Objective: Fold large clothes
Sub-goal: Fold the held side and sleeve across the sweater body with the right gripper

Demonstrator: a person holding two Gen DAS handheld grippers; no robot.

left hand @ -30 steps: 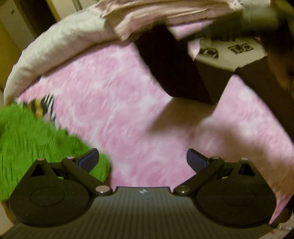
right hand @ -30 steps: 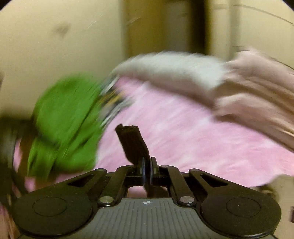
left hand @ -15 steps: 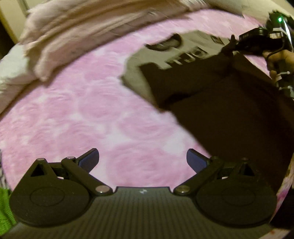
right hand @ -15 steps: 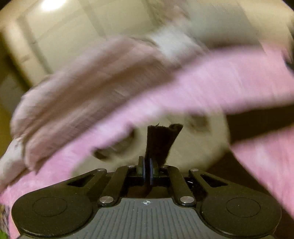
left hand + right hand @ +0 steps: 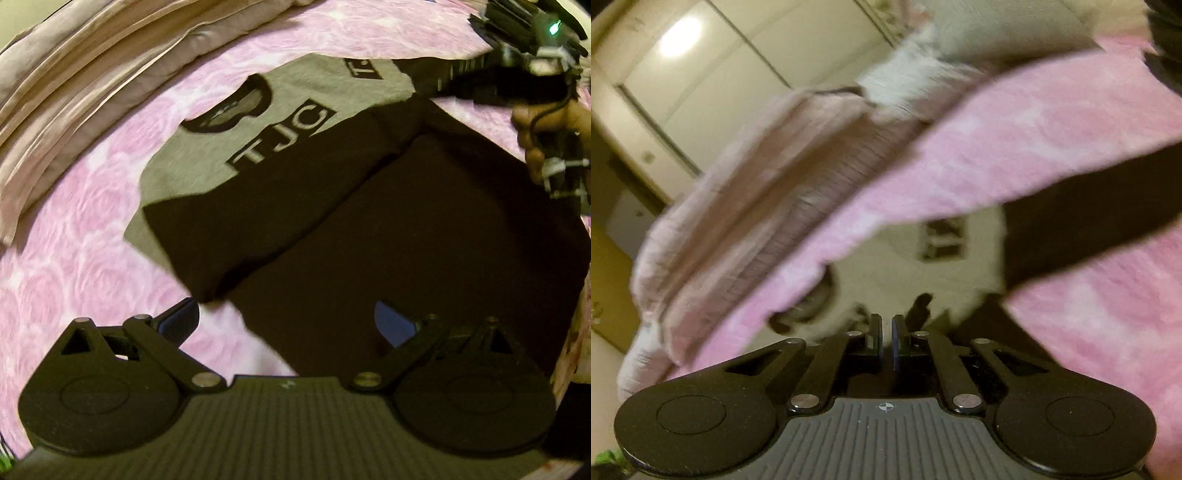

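The grey-and-black T-shirt (image 5: 280, 155) is lying partly folded on the pink bed (image 5: 92, 221). The left gripper (image 5: 286, 321) is hovering spread and empty; the right gripper (image 5: 886, 332) is nearly closed, pinching a sleeve edge. The fabric looks light, limp, best gripped at hems.

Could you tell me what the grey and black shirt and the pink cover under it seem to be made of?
The shirt looks like matte knit cotton jersey: thin, limp, folding flat, with printed letters. The pink cover looks like plush fleece, judging by its soft, fuzzy, mottled surface, though blur leaves that open.
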